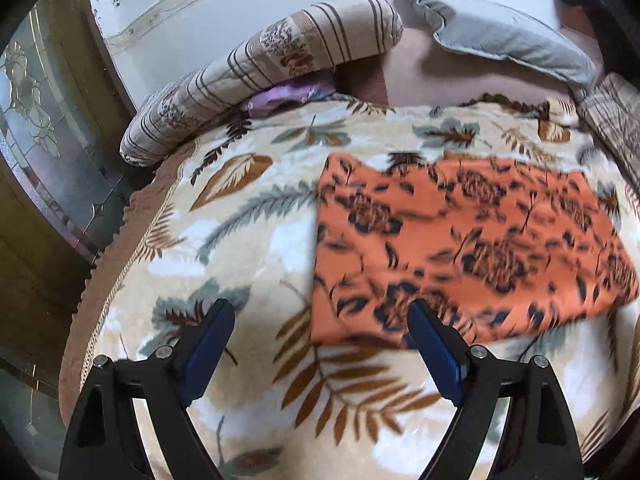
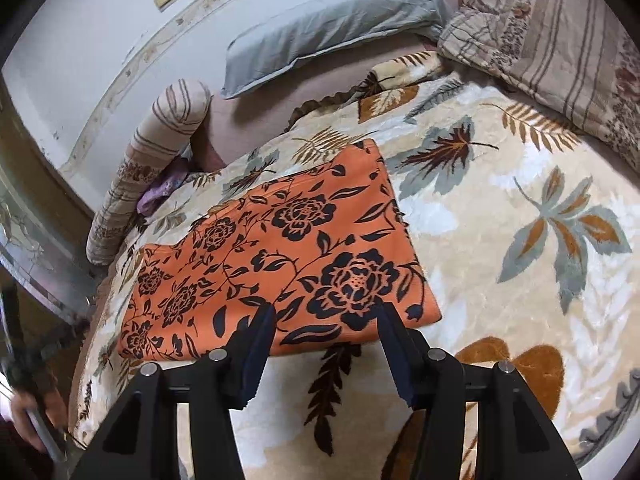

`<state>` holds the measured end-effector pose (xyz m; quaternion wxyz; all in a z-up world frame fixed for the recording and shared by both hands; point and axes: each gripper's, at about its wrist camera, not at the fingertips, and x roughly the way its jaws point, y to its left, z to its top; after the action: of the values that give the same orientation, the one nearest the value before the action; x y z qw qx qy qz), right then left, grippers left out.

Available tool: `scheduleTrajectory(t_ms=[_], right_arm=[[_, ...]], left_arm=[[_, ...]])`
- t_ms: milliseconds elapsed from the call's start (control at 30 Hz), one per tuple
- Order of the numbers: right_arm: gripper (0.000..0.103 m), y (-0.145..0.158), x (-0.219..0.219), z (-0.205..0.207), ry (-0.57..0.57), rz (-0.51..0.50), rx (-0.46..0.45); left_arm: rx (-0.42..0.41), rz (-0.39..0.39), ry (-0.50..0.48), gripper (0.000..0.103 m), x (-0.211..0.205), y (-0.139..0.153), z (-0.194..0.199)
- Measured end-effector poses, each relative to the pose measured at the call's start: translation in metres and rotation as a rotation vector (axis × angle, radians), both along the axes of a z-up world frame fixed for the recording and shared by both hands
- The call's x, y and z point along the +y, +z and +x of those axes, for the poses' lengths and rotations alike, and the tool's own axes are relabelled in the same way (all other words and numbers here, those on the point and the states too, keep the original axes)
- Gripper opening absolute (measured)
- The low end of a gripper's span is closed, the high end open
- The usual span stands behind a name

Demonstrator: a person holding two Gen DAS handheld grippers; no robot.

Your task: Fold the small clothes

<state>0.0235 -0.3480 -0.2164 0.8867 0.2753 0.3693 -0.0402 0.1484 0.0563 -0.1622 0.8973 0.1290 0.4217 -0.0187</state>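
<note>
**Orange cloth lies folded flat, both grippers free above its near edge**

The orange cloth (image 2: 276, 248) with black flowers lies flat on the leaf-patterned blanket (image 2: 500, 208), roughly in the middle of it. It already forms a neat, near-rectangular shape with straight edges, so at least one fold looks done; whether another fold is meant to follow, I cannot say from these views. No other small clothes show on the blanket, apart from a purple scrap (image 1: 288, 94) tucked under the striped bolster (image 1: 256, 76) at the blanket's far left edge, too hidden to identify.

The left gripper (image 1: 320, 316) stands spread wide with nothing between its fingers, over the cloth's near left corner; that view is blurred, so contact with the cloth is uncertain. The right gripper (image 2: 326, 316) is about half spread, empty, poised over the cloth's near edge close to its right corner.

The cloth looks thin and soft, smooth on top, with a slight wave along its far left edge. A grey pillow (image 2: 332, 24) lies beyond the blanket's far edge
</note>
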Motion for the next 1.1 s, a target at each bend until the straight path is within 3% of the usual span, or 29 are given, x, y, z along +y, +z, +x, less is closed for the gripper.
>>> scheduleTrajectory(t_ms=[333,400,533,567,633,767,867,1100], right_arm=[[0.057,-0.014,0.001,0.035,0.016,0.089,-0.013],[0.057,-0.019,0.000,0.045,0.013,0.116,-0.005],[0.057,-0.053,0.000,0.073,0.012,0.187,0.134],[0.057,-0.053,0.000,0.073,-0.002,0.190,0.122],[0.057,-0.045,-0.001,0.070,-0.004,0.199,0.101],[0.057,-0.032,-0.002,0.055,0.009,0.243,0.024],[0.057,-0.019,0.004,0.043,0.028,0.224,-0.035],[0.057,0.010,0.030,0.026,0.118,0.147,-0.151]], left_arm=[[0.130,-0.019,0.134,0.088,0.023,-0.054,0.037],[0.189,-0.013,0.146,0.089,0.027,-0.071,0.049],[0.246,-0.082,0.183,0.092,0.041,-0.082,0.058],[0.262,-0.089,0.198,0.092,0.044,-0.080,0.057],[0.225,-0.081,0.205,0.092,0.046,-0.069,0.047],[0.036,0.031,0.159,0.092,0.036,-0.035,0.010],[-0.079,0.046,0.142,0.092,0.030,-0.011,-0.015],[-0.182,0.020,0.129,0.092,0.017,0.023,-0.033]])
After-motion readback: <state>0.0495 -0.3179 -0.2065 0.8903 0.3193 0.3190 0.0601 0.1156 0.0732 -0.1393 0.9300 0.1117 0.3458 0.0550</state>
